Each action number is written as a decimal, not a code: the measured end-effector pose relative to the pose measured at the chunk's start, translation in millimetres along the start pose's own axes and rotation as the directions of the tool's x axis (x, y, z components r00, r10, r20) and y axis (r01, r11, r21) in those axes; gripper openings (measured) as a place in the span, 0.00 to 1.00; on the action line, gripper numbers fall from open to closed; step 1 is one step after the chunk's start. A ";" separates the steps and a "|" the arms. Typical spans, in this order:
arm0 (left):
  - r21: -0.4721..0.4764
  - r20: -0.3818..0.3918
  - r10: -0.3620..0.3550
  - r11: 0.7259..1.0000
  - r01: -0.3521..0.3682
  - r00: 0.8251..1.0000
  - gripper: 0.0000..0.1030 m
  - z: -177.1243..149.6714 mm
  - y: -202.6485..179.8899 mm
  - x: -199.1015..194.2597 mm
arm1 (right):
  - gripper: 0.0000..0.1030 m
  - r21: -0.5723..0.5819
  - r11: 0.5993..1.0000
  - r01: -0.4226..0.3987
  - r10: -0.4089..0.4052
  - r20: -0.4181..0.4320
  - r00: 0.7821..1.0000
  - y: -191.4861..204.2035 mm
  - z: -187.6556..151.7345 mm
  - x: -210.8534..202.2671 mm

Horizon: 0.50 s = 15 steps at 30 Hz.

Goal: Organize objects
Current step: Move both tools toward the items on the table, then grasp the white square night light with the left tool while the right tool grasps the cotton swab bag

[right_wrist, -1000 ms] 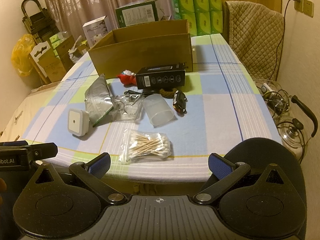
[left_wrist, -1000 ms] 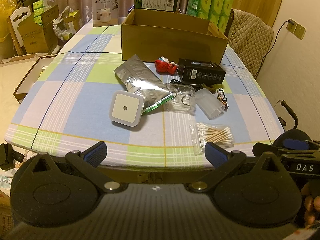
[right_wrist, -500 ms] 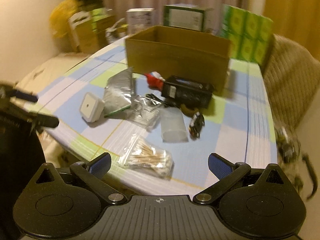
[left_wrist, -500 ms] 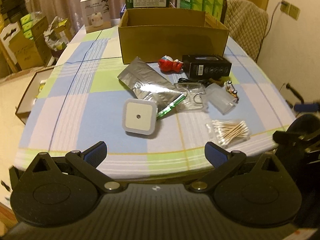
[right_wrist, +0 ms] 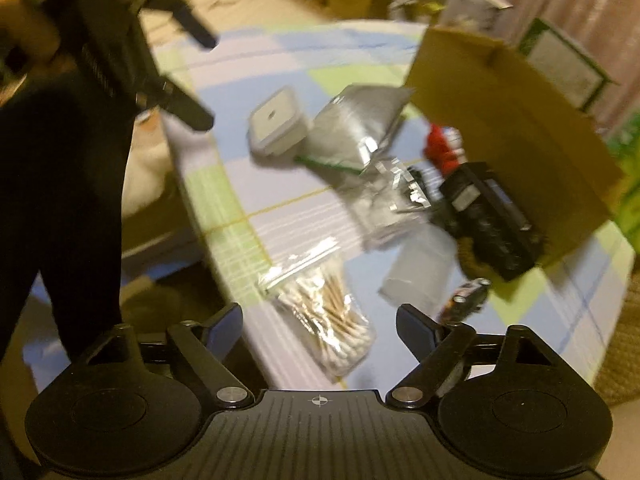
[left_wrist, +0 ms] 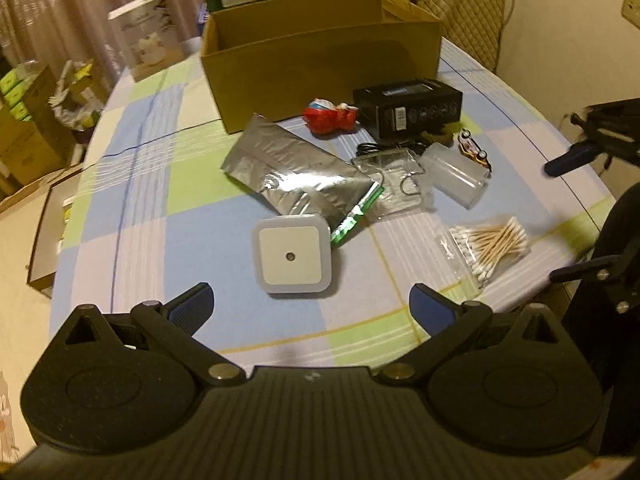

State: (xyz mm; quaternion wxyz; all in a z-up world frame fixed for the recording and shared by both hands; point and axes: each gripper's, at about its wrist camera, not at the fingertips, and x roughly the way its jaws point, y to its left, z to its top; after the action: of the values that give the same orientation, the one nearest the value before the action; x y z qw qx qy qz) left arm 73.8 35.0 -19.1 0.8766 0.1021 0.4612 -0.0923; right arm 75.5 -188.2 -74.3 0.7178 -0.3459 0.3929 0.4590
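Your left tongs (left_wrist: 310, 306) and right tongs (right_wrist: 319, 326) gape, holding nothing; the square night light (left_wrist: 292, 258) lies nearer you than the cardboard box (left_wrist: 320, 56).

Quilted chair (left_wrist: 460, 8) behind table; curtains (left_wrist: 60, 20) far left.

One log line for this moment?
left gripper: open, facing night light | right gripper: open, over cotton swab bag | cardboard box: open
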 end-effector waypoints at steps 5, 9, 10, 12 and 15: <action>0.043 -0.015 -0.033 0.999 0.034 0.999 0.99 6.7 4.8 14.5 | 0.77 -0.089 0.996 -0.024 0.018 -0.071 0.997 -4.3 0.9 30.7; 0.063 -0.039 -0.036 0.997 0.039 0.999 0.99 8.6 11.5 27.7 | 0.73 -0.086 0.995 -0.045 0.036 -0.111 0.993 -13.9 0.2 50.6; 0.064 -0.049 -0.039 0.997 0.042 0.998 0.99 8.8 13.3 32.0 | 0.71 -0.082 0.995 -0.055 0.045 -0.118 0.992 -16.1 0.2 55.2; 0.062 -0.063 -0.052 0.996 0.056 0.997 0.99 8.5 17.1 38.3 | 0.67 -0.080 0.994 -0.068 0.057 -0.131 0.990 -19.5 1.0 62.5; 0.067 -0.078 -0.063 0.995 0.069 0.995 0.99 9.1 20.9 46.1 | 0.65 -0.035 0.995 -0.090 0.085 -0.123 0.989 -30.2 4.2 67.1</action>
State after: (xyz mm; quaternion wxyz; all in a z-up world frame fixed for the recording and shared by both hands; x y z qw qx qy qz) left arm 112.1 49.6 -50.2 0.8509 0.1206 0.4937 -0.1332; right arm 122.8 -168.9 -127.5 0.6647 -0.3700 0.4414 0.4759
